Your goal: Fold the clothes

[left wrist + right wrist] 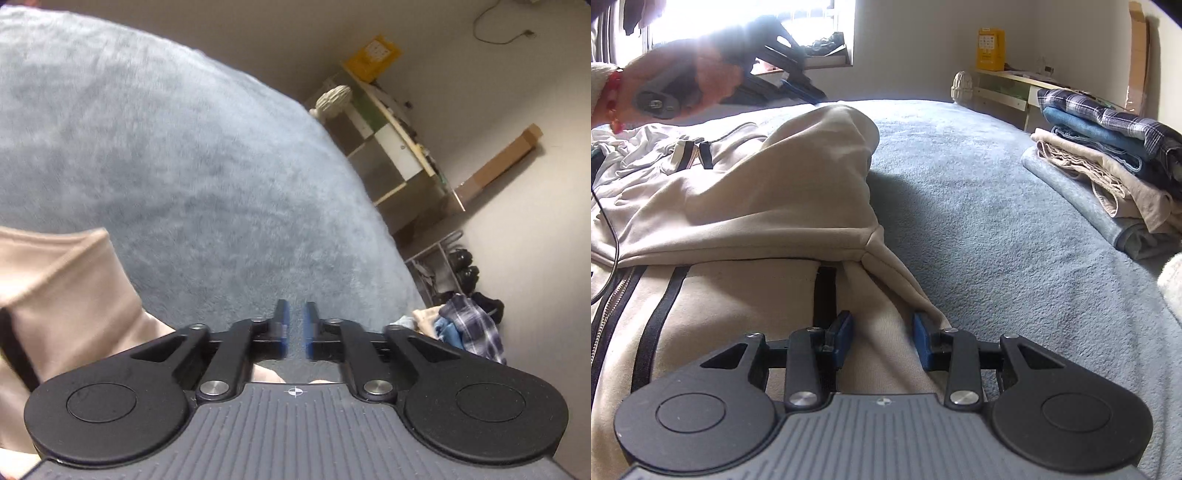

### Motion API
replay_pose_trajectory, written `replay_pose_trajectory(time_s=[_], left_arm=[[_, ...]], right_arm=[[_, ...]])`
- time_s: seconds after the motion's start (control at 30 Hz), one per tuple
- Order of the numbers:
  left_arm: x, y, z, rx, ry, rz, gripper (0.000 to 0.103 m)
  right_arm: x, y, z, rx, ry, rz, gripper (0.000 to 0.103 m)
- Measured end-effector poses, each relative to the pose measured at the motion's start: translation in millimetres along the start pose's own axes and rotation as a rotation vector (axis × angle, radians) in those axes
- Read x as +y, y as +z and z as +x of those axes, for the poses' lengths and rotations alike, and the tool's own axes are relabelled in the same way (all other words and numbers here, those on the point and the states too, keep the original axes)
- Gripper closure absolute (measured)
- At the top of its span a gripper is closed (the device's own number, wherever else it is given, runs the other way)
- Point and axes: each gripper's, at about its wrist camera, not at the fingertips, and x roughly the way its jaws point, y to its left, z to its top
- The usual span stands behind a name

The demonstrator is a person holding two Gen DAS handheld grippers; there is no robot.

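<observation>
Now beige zip jacket [746,206] spread on grey-blue blanket [979,221], right gripper [882,339] clenched on its bunched edge, left gripper [295,330] slightly parted and empty above blanket beside jacket, folded clothes stack [1108,162] far right.

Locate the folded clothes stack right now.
Right wrist view, far right: the folded stack sits on the blue blanket, beyond the beige hoodie.

Left wrist view: tilted, close over blue blanket [177,147], shelf [388,147] at 2 o'clock. Right wrist view: low, level, facing same shelf [1001,86] at 1 o'clock.
</observation>
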Motion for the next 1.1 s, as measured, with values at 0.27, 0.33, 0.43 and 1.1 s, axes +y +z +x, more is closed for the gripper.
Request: replay_pose_trajectory(time_s=[0.27, 0.33, 0.43, 1.1], left_arm=[[42.6, -0.5, -161.6, -0.090, 0.117, 0.071, 0.058], [55.6, -5.1, -208.6, -0.127, 0.156, 0.061, 0.057], [67.2, -16.4, -268.7, -0.183, 0.209, 0.057, 0.045], [146.1, -152.9, -211.7, -0.034, 0.344, 0.016, 0.049]], right_arm=[[1.7, 0.4, -1.4, 0.001, -0.010, 0.001, 0.065], [3.1, 1.1, -1.6, 0.003, -0.017, 0.000, 0.065], [5.1, 2.4, -1.6, 0.009, -0.030, 0.002, 0.064], [7.1, 28.9, -35.2, 0.016, 0.242, 0.416, 0.059]])
